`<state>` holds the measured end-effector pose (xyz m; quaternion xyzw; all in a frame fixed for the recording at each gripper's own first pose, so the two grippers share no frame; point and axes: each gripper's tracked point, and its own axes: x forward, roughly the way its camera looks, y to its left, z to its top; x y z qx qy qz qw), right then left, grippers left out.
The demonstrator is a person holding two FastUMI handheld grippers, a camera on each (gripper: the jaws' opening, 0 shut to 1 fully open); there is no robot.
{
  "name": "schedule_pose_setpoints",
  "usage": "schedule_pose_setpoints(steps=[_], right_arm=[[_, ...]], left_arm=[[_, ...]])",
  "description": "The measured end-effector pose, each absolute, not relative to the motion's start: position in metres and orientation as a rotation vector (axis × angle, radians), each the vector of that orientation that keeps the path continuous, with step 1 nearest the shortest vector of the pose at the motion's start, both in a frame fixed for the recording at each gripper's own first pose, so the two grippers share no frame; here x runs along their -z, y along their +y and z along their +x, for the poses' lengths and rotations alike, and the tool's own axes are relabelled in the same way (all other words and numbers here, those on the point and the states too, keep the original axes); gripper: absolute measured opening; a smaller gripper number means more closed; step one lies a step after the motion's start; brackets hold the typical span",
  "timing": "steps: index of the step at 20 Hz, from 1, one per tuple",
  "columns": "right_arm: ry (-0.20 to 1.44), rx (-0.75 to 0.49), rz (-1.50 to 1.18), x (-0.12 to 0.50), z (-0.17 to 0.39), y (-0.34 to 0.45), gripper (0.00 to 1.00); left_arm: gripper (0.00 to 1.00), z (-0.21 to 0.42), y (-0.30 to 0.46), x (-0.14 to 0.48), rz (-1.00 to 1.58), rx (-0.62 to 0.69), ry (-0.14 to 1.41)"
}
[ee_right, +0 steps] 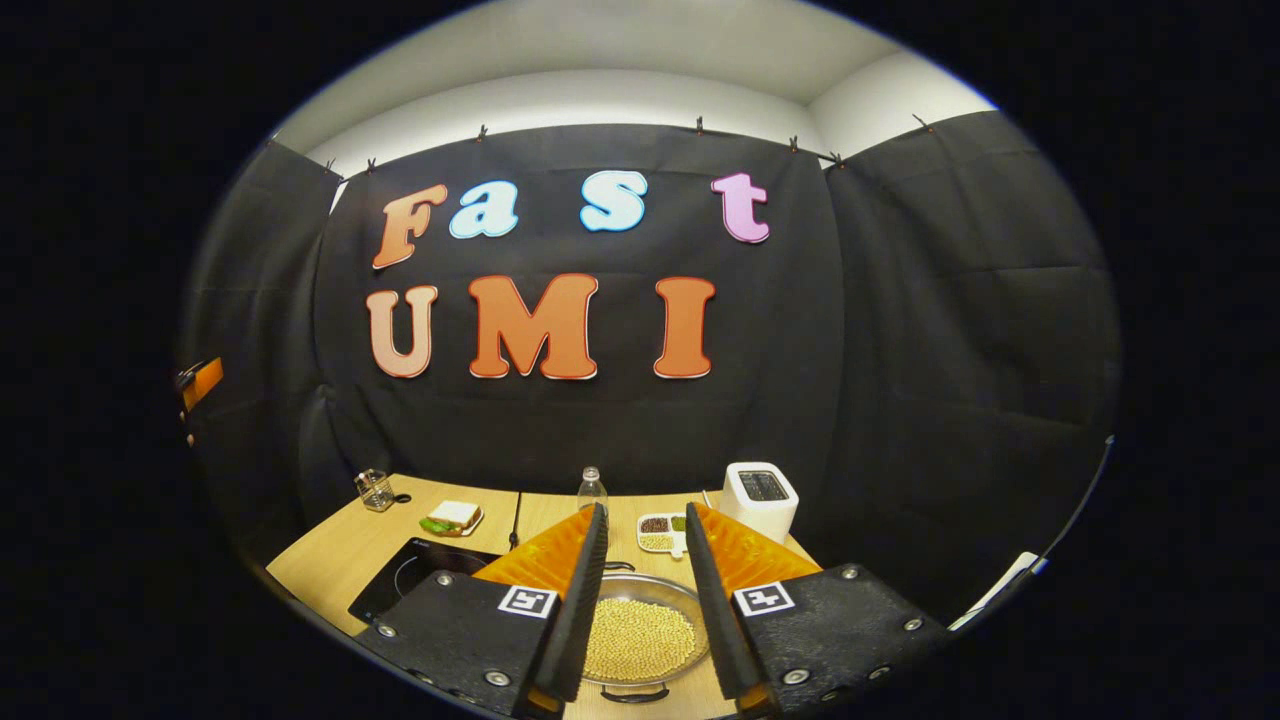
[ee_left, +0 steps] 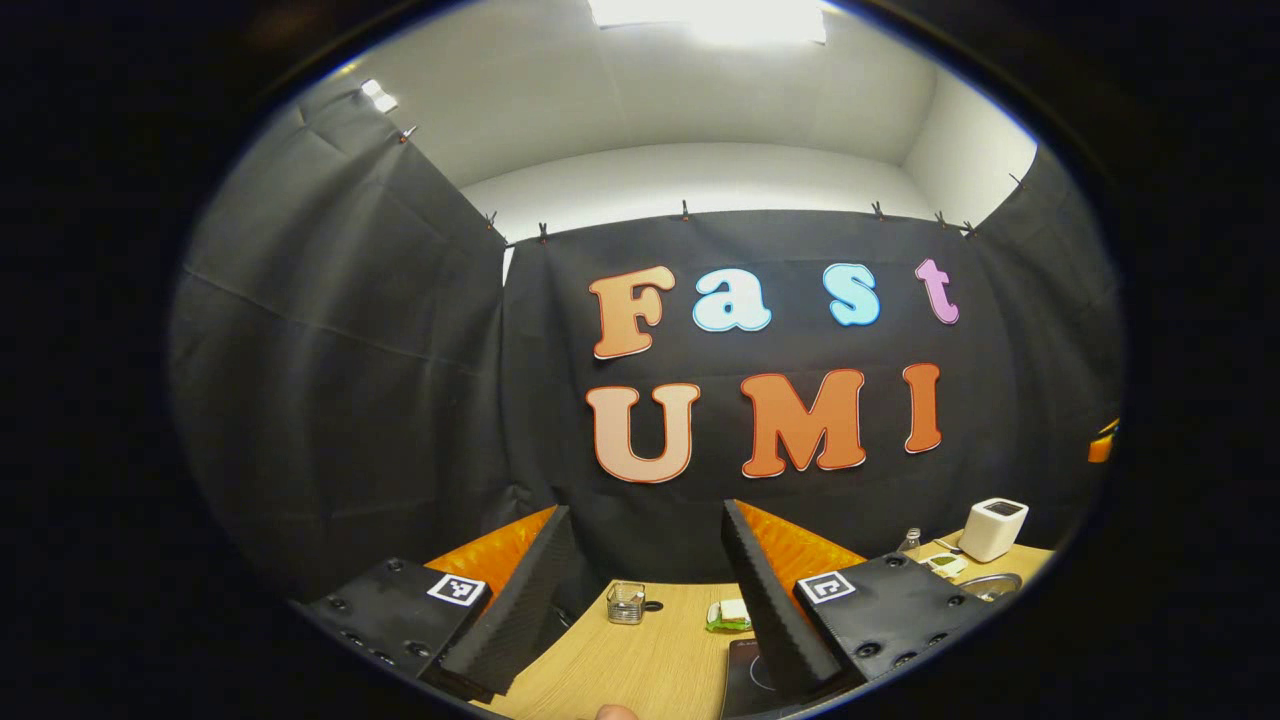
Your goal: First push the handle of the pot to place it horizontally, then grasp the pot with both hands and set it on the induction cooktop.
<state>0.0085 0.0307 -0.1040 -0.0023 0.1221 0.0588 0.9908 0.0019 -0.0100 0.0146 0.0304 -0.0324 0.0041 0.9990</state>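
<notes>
A: What is the biggest thing down there?

B: The wooden table (ee_right: 330, 560). On it, in the right gripper view, a black induction cooktop (ee_right: 420, 575) lies at the left, and the pot (ee_right: 640, 630) sits just right of it, near the front edge.

A: What is in the pot?

B: It is a shallow metal pot holding a bed of small yellow beans. A dark handle loop (ee_right: 632, 694) shows at its near rim.

A: And the right gripper (ee_right: 640, 545)?

B: Its fingers stand moderately apart, holding nothing, above the pot, which shows in the gap between them. I cannot tell whether they touch the rim.

A: The left gripper (ee_left: 645, 540)?

B: Spread wide, holding nothing, over bare table. In the left gripper view a corner of the cooktop (ee_left: 750, 670) shows beside its right finger, and the pot's rim (ee_left: 990, 583) sits far right.

A: Other containers?

B: A white toaster (ee_right: 762, 497) stands at the back. Left of it lies a small divided dish (ee_right: 662, 533) with dark, green and pale grains in separate compartments. A clear bottle (ee_right: 592, 490) stands behind that, a plated sandwich (ee_right: 452, 517) lies farther left, and a small glass jar (ee_right: 375, 490) stands at the far left corner.
</notes>
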Motion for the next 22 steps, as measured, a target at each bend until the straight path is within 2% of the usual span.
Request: schedule_pose_setpoints(steps=[10,12,22], right_arm=[[0.430,-0.175,0.014,0.191,-0.002,0.044,0.22],[0.469,-0.184,0.024,0.208,-0.006,0.046,0.19],[0.635,-0.231,0.010,0.288,-0.041,0.061,0.19]], left_arm=[[0.98,0.001,-0.016,-0.016,0.070,0.005,-0.068],[0.98,0.000,-0.018,-0.016,0.069,0.006,-0.067],[0.99,-0.004,-0.026,-0.019,0.068,0.017,-0.072]])
